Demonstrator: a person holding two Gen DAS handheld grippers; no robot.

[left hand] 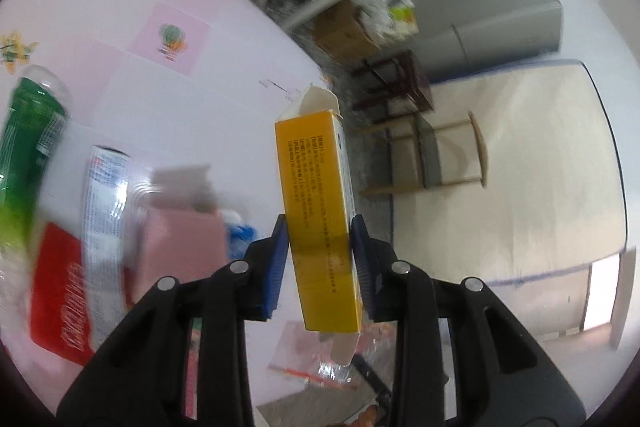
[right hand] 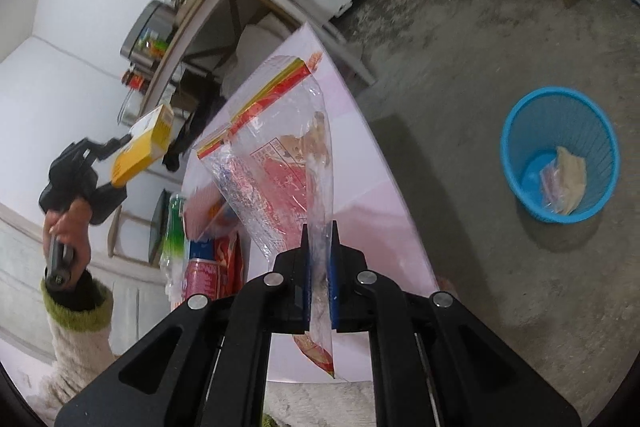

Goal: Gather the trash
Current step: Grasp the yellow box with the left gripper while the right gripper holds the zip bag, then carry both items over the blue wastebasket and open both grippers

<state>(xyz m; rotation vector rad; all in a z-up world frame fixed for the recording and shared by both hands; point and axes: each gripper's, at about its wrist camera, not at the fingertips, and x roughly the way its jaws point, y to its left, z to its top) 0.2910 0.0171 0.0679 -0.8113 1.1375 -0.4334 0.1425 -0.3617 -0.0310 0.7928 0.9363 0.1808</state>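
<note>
My left gripper (left hand: 320,231) is shut on a yellow cardboard box (left hand: 316,211) with an open flap, held upright above the pink table (left hand: 160,7). From the right wrist view the same box (right hand: 140,147) sits in the left gripper (right hand: 114,163), held by a hand in a green-cuffed sleeve. My right gripper (right hand: 320,239) is shut on a clear plastic bag (right hand: 280,147) with red print, lifted over the table edge (right hand: 380,187). A blue mesh bin (right hand: 560,155) stands on the floor to the right with some wrappers inside.
On the table lie a green bottle (left hand: 28,139), a red packet (left hand: 60,303), a can (left hand: 106,195), a pink box (left hand: 184,243) and a clear wrapper (left hand: 316,359). Wooden stools (left hand: 436,155), cardboard boxes and a cluttered side table stand beyond.
</note>
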